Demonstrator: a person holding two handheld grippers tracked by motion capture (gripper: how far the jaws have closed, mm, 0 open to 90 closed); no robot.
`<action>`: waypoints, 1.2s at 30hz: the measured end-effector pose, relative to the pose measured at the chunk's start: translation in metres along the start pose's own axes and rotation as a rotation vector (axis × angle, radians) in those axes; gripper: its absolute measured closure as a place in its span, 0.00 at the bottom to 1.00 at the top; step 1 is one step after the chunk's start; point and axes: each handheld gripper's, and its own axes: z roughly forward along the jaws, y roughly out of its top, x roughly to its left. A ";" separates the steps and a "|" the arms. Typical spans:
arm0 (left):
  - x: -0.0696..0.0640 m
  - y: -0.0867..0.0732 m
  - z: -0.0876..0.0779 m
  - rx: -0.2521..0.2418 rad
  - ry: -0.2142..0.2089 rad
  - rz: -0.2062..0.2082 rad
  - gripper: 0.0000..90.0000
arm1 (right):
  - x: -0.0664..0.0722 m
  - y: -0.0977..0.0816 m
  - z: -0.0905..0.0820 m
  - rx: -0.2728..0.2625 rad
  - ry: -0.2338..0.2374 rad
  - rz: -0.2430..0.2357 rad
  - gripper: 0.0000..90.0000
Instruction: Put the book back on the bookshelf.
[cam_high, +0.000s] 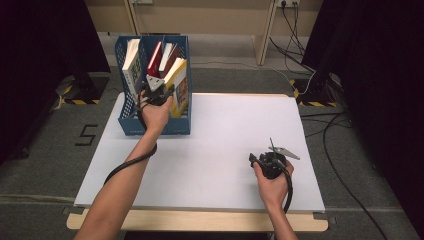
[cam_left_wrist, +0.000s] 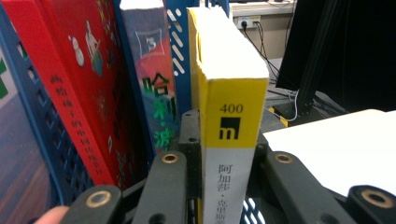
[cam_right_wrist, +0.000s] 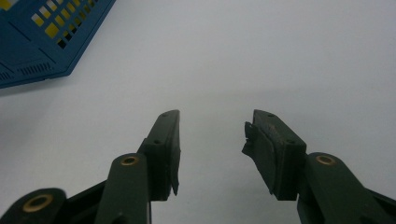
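**Left gripper clamped on yellow book at blue rack; right gripper idle, jaws apart**

Counts: two grippers, one file rack, four books seen in the high view, one table.

The left gripper (cam_high: 159, 91) is at the blue file rack (cam_high: 131, 126), which stands at the far left corner of the white table (cam_high: 225, 150). Its jaws are clenched on the spine of the yellow book (cam_left_wrist: 231, 140). In the left gripper view both black pads press the book's sides, one on each side, and the spine stands upright between them. The book's spine is yellow on top with "400" and a black square, white below with dark characters. It sits at the right end of the rack, in the rightmost compartment, against a blue divider.

Other books in the rack: a white and green book (cam_high: 132, 65) at the left end, a red book (cam_left_wrist: 79, 88) leaning, and a blue-grey book (cam_left_wrist: 154, 74) with a "3" just left of the divider. Three besides the yellow one.

The right gripper (cam_right_wrist: 210, 154) rests on the near right part of the table, well apart from the rack. Its jaws stand spread with bare table between them, grasping nothing. A corner of the rack shows at the upper left of the right gripper view.

One cable trails from each gripper along the forearm.
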 end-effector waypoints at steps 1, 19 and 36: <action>0.000 0.001 0.001 -0.004 0.007 -0.001 0.84 | 0.000 0.000 0.000 -0.001 0.001 0.000 0.59; -0.010 -0.005 0.029 -0.008 0.058 -0.004 0.84 | 0.000 0.000 0.000 0.001 0.002 0.003 0.59; -0.007 0.001 0.010 -0.002 0.008 -0.041 0.77 | 0.001 0.000 0.000 -0.002 0.004 -0.010 0.59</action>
